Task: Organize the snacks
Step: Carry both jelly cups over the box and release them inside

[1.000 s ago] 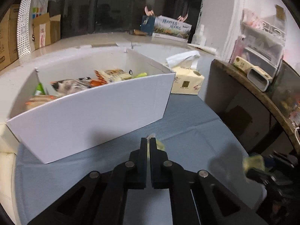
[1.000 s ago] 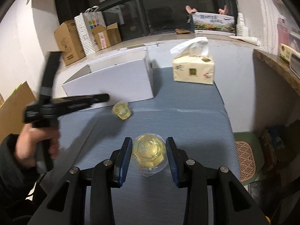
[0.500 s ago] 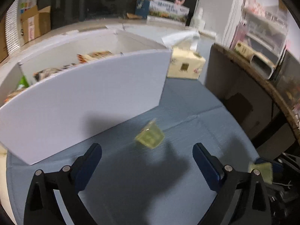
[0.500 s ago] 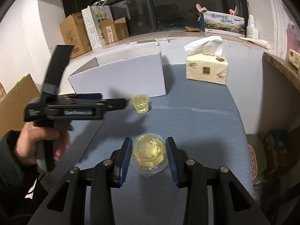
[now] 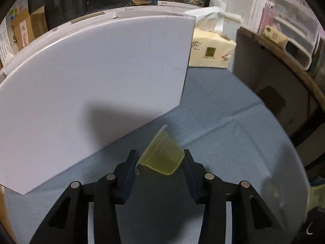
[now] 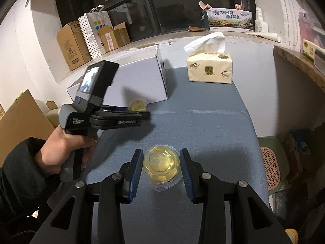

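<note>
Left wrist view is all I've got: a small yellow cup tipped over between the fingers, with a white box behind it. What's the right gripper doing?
Observer: The right gripper has its pads against the sides of a big cup.
Operator: Is that one upright?
Observer: Yes, it stands lid up on the cloth.
Operator: Is anything between it and the box?
Observer: The left gripper crosses that path. Its jaws are closing on the small cup, at the foot of the box.
</note>
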The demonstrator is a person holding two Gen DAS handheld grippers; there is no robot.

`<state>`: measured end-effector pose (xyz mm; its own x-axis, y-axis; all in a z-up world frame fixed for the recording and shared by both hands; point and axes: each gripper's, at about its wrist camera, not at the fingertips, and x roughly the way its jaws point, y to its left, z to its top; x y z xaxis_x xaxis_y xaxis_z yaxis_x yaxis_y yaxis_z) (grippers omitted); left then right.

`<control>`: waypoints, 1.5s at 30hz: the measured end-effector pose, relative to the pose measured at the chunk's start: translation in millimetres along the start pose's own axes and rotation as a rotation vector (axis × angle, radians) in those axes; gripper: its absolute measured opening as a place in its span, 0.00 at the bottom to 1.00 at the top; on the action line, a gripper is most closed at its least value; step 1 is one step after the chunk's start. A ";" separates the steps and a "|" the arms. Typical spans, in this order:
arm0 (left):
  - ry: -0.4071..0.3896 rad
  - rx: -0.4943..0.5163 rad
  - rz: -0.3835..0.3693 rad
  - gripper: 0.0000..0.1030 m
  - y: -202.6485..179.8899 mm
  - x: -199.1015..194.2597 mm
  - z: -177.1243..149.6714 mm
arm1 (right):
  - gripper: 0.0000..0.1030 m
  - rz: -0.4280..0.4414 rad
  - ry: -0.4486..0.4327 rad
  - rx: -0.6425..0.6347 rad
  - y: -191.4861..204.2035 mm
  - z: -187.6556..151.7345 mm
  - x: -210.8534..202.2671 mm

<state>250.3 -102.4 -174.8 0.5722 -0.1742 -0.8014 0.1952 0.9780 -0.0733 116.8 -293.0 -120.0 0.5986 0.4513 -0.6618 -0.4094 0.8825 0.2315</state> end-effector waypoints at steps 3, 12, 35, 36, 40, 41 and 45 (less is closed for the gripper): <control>-0.055 -0.018 -0.014 0.46 8.6 -27.0 -9.5 | 0.39 -0.002 0.000 -0.009 2.3 0.3 -0.7; -0.328 -0.134 -0.049 0.46 60.5 -162.2 -32.1 | 0.39 0.038 -0.026 -0.053 22.2 18.0 1.4; -0.296 -0.162 0.107 0.80 188.3 -133.7 88.7 | 0.54 0.122 -0.055 -0.088 61.1 257.8 161.4; -0.290 -0.170 0.121 1.00 190.0 -132.0 89.4 | 0.69 0.108 -0.024 -0.070 58.6 261.7 169.7; -0.305 -0.146 0.140 1.00 185.8 -137.5 82.1 | 1.00 0.108 -0.046 -0.014 50.1 260.2 168.0; -0.303 -0.146 0.137 1.00 185.1 -138.1 80.2 | 1.00 0.105 -0.044 -0.011 49.7 258.4 167.6; -0.329 -0.147 0.148 1.00 177.9 -147.8 72.5 | 1.00 0.058 -0.038 -0.055 56.4 247.7 160.3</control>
<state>258.2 89.1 -26.3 0.8154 -0.0337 -0.5779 -0.0115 0.9972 -0.0744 360.2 -138.1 -36.5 0.5982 0.5072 -0.6205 -0.4804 0.8466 0.2289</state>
